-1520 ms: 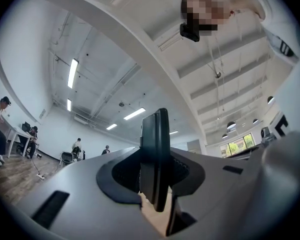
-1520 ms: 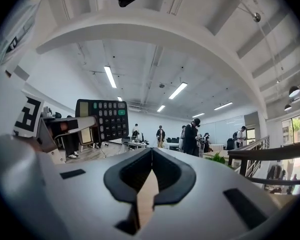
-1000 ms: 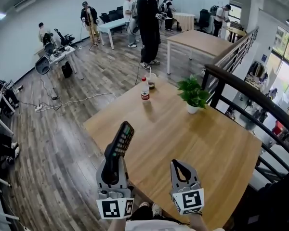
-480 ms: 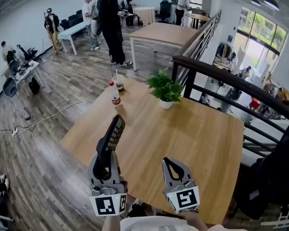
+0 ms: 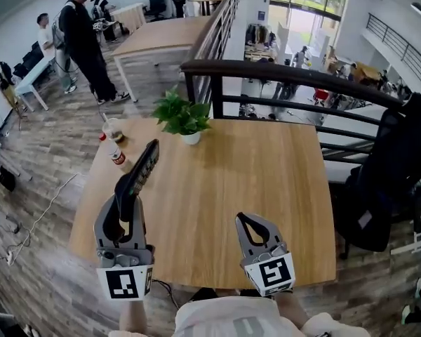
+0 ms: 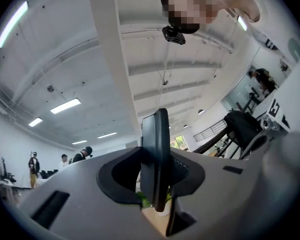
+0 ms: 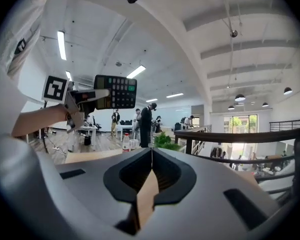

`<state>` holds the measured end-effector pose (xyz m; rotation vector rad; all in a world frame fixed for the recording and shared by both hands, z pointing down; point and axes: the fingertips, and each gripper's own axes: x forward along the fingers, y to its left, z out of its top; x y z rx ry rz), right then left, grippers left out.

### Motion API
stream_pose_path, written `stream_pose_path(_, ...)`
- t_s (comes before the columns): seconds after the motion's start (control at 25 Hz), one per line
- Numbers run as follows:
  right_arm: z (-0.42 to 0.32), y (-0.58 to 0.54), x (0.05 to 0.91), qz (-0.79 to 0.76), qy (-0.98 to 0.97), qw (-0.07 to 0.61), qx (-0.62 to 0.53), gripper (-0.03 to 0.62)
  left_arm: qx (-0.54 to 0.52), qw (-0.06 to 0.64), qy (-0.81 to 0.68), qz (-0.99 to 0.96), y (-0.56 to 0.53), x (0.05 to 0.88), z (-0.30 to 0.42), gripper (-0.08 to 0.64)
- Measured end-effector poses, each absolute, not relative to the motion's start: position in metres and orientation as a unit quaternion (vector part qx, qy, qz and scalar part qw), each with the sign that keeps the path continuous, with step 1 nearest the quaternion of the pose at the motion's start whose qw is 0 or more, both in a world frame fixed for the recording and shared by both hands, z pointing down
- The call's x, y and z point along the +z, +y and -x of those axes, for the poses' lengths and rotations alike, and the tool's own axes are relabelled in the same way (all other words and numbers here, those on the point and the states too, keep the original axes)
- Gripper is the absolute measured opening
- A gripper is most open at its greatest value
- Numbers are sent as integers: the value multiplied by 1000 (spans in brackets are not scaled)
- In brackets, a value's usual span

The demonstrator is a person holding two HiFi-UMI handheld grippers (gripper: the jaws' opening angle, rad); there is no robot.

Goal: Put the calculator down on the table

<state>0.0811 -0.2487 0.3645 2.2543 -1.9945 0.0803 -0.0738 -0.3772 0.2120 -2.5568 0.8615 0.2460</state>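
Observation:
A black calculator [image 5: 143,166] sticks out of my left gripper [image 5: 128,190], which is shut on its lower end. It hangs tilted upward over the left part of the wooden table [image 5: 259,167]. The left gripper view shows the calculator [image 6: 157,156] edge-on between the jaws, against the ceiling. From the right gripper view I see the calculator's keypad [image 7: 115,91] held in the air at the left. My right gripper [image 5: 248,220] is shut and holds nothing, low over the table's near edge; its jaws meet in a line [image 7: 151,153].
A potted plant [image 5: 182,115], a bottle [image 5: 116,154] and a cup [image 5: 114,129] stand at the table's far left. A dark railing [image 5: 288,72] runs behind the table. A black jacket [image 5: 396,160] hangs at the right. People [image 5: 85,37] stand farther back.
The head view has swung right, so the railing now lies behind the table. My left gripper with the calculator has moved left and risen. The right gripper has shifted a little, still shut.

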Motion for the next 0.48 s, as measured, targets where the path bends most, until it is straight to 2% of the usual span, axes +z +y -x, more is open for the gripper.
stream_pose_path(0.2, -99, -227, 365, -789, -607, 88, 30, 20, 31, 275, 197, 941, -394, 203, 32, 112)
stream_pose_path(0.48, -93, -209, 372, -802, -586, 107, 50, 20, -83, 290, 77, 950, -416, 219, -17, 111)
